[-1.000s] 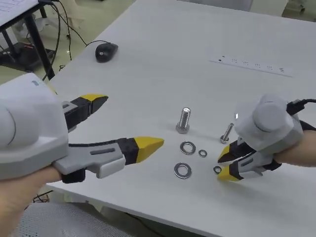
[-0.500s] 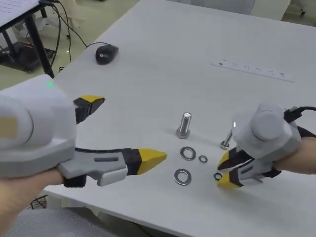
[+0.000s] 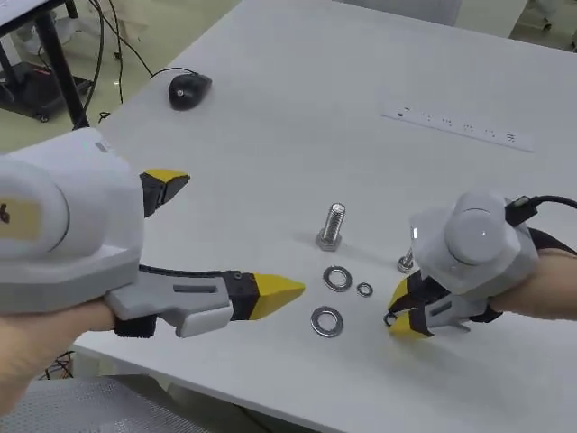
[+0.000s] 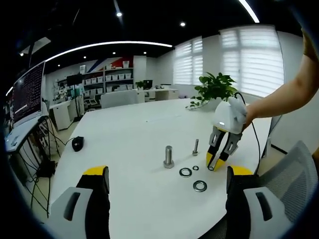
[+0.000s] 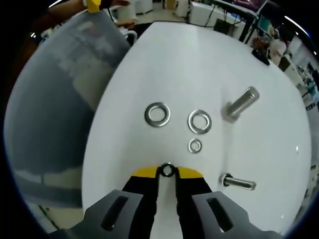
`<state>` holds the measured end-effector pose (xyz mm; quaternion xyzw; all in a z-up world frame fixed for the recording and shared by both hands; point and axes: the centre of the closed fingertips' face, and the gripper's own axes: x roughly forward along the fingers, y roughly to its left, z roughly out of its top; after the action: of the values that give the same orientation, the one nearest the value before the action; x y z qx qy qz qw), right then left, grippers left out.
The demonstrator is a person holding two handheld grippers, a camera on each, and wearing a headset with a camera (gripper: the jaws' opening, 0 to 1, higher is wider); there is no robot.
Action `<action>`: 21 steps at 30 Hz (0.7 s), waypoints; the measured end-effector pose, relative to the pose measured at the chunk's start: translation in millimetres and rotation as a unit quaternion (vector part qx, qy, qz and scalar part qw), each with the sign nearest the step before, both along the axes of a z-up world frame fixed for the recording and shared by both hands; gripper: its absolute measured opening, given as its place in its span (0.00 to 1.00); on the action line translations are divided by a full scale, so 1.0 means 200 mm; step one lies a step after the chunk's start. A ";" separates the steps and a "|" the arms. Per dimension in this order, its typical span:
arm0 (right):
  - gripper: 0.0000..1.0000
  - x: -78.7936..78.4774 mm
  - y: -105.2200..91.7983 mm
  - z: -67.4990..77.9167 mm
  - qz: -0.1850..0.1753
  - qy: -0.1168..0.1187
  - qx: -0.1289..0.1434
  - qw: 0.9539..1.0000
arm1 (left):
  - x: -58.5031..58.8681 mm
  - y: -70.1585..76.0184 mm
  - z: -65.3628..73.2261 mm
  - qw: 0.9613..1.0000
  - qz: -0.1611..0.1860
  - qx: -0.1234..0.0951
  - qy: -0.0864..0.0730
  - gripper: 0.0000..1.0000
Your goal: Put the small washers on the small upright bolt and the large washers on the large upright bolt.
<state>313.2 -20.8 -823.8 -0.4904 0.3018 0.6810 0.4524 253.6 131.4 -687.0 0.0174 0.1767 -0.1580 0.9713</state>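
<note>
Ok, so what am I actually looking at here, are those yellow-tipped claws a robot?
No robot: a person holds a two-jaw gripper in each hand. One picture comes from a headset camera; the round ones come from cameras riding on the grippers. The left gripper hangs open; the right gripper pinches a held small washer. On the white table stand a large bolt and a small bolt, with one large washer, a second large washer and a loose small washer.

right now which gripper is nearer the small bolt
Right. The right gripper sits just beside the small bolt, shut on a small washer; the left gripper hangs open farther off, beyond the large bolt.
</note>
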 end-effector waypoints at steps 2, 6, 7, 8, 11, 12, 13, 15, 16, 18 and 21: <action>0.13 0.00 0.00 0.00 -0.003 0.000 -0.003 1.000 | 0.00 0.00 0.00 1.000 -0.001 0.002 0.000 0.98; 0.12 0.02 0.01 0.01 -0.011 0.002 0.002 1.000 | -0.01 0.00 -0.02 1.000 -0.001 0.002 0.007 0.98; 0.12 0.03 0.01 0.01 -0.014 0.000 0.002 1.000 | -0.01 0.00 -0.02 1.000 -0.002 0.002 0.007 0.98; 0.12 0.04 0.01 0.03 -0.022 0.000 0.008 1.000 | -0.01 0.00 -0.03 1.000 -0.002 0.003 0.008 0.98; 0.12 0.06 0.00 0.12 -0.052 0.018 0.029 0.998 | -0.01 0.00 -0.03 1.000 -0.004 0.003 0.012 0.98; 0.12 0.07 -0.01 0.14 -0.052 0.014 0.030 0.998 | -0.01 0.00 -0.03 1.000 -0.005 0.002 0.012 0.98; 0.12 0.08 -0.03 0.17 -0.052 0.009 0.030 0.998 | -0.01 -0.01 -0.03 1.000 -0.006 0.002 0.011 0.98; 0.12 0.12 -0.05 0.23 -0.057 0.003 0.032 0.998 | 0.00 -0.01 -0.03 1.000 -0.008 0.003 0.010 0.97; 0.12 0.13 -0.06 0.25 -0.058 -0.002 0.034 0.998 | 0.00 -0.02 -0.03 1.000 -0.008 0.003 0.009 0.97; 0.12 0.16 -0.07 0.29 -0.063 -0.011 0.036 0.997 | 0.01 -0.02 -0.02 1.000 -0.009 0.000 0.006 0.97; 0.12 0.21 -0.06 0.35 -0.070 -0.019 0.044 0.996 | 0.01 -0.04 -0.02 1.000 -0.012 -0.001 0.005 0.97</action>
<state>354.7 -32.9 -754.6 -0.4604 0.2962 0.6507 0.5262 256.4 123.7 -690.5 0.0175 0.1815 -0.1701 0.9684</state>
